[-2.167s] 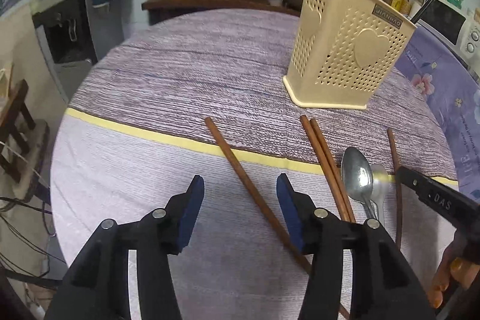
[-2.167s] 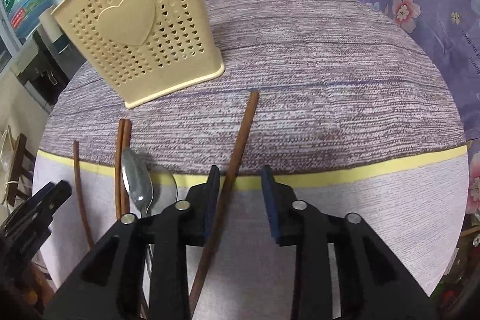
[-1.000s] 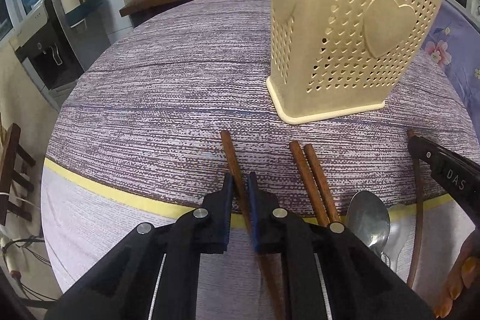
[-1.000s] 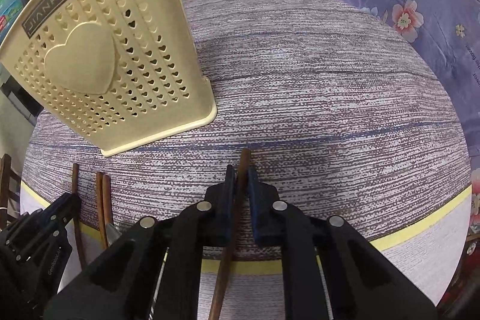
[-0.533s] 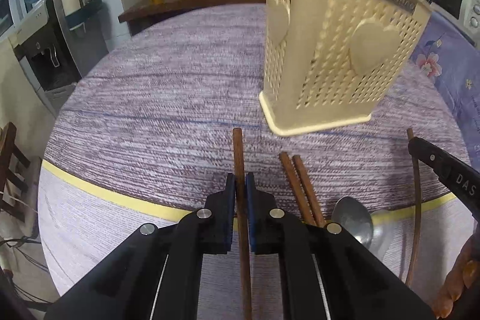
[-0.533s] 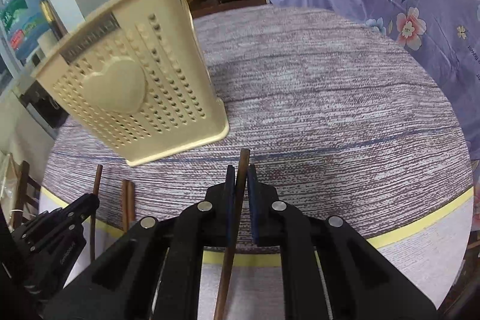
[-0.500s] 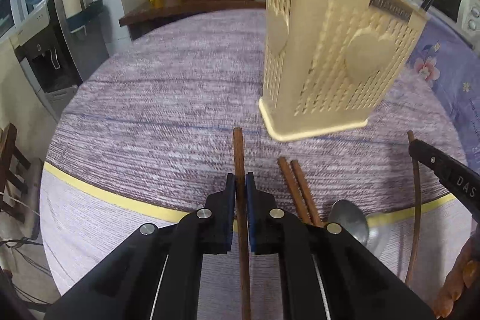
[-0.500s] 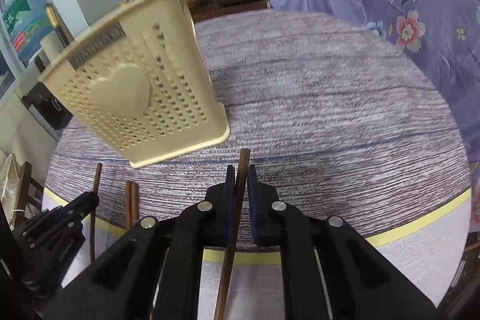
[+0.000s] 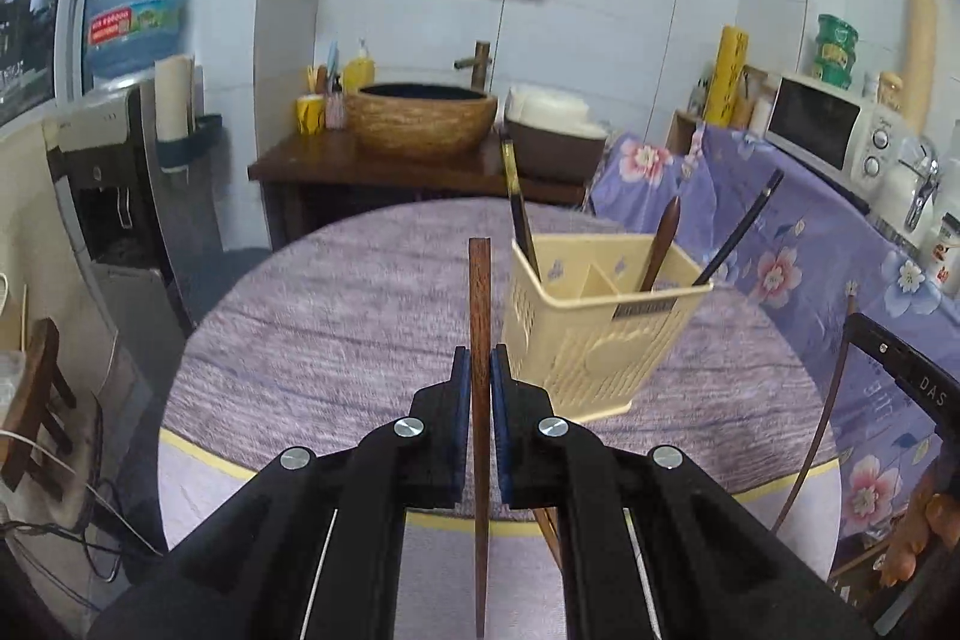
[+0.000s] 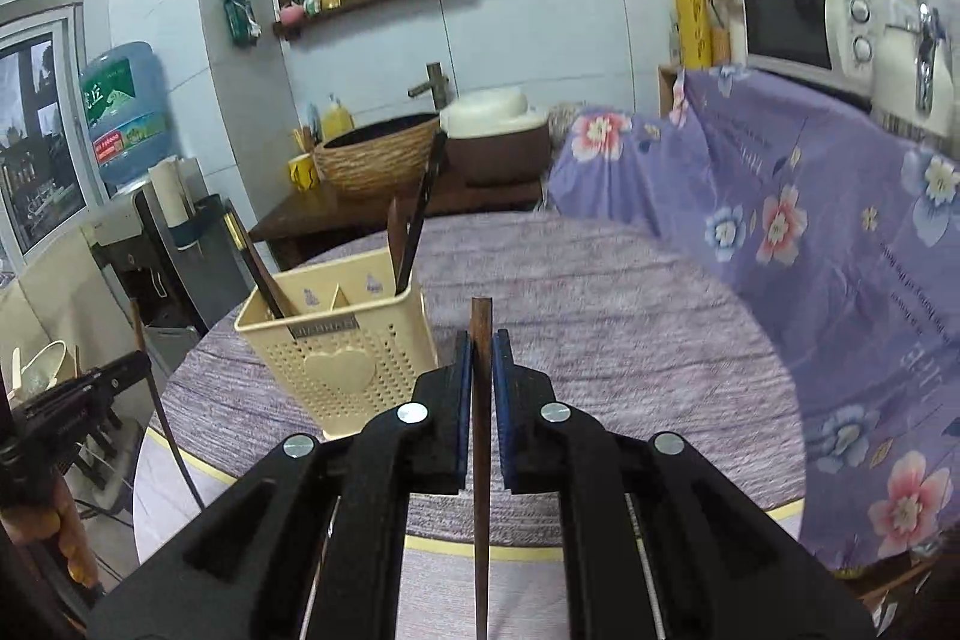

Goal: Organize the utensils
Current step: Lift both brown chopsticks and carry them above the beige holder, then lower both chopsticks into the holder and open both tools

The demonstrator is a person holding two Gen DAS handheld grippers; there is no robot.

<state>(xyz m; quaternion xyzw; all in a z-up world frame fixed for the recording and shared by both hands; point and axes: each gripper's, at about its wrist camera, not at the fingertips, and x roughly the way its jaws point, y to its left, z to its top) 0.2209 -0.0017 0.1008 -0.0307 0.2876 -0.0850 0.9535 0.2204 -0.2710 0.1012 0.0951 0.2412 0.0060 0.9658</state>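
Chopstick [image 9: 479, 316] pinched in my left gripper [image 9: 478, 388], second chopstick [image 10: 481, 334] pinched in my right gripper [image 10: 480, 376], both off table, tips forward. Holder [image 9: 600, 334] ahead between us, three compartments, some utensils inside. My plan: tip sticks steep, aim for free compartment, lower gently, release only once inside.

Utensil holder [image 9: 600, 334] stands on desk [image 9: 336, 328]; three utensils stand inside it; sink bowl [image 9: 420, 118] behind it, microwave [image 9: 834, 130] right-behind.

Three utensils in one holder [image 9: 600, 334]
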